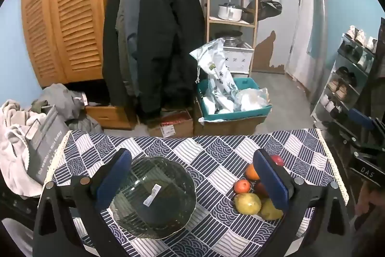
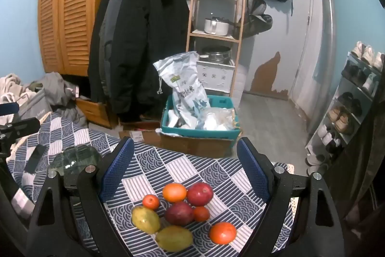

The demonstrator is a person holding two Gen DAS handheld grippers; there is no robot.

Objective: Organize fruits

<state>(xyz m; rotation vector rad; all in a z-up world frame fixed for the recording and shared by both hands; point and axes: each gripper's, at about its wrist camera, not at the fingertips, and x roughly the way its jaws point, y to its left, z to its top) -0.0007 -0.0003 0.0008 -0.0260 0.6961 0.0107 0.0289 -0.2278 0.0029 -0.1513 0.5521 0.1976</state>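
Right, both claws gape wide over the counter (image 1: 216,155), gripping nothing. Left claw (image 1: 191,181) frames a green glass plate (image 1: 154,199), empty but for a label, sitting on the blue-and-white patterned cloth (image 2: 192,168). Right claw (image 2: 184,171) hangs over the fruit pile: two yellow-green mangoes (image 2: 145,219), a red apple (image 2: 199,194), a darker red fruit (image 2: 179,213), an orange (image 2: 174,192) and three smaller orange ones, all bunched together, well apart from the plate. Past the counter's far edge, cardboard boxes (image 1: 226,124) carry a teal bin (image 2: 199,129) stuffed with bags. Further back, dark coats (image 1: 156,40) on a rail, a louvred wooden wardrobe (image 1: 62,23), a wooden shelf (image 2: 214,35) holding pots. Shoe rack (image 2: 353,102) right, laundry heap (image 1: 21,129) left, door (image 2: 286,23) at the back.
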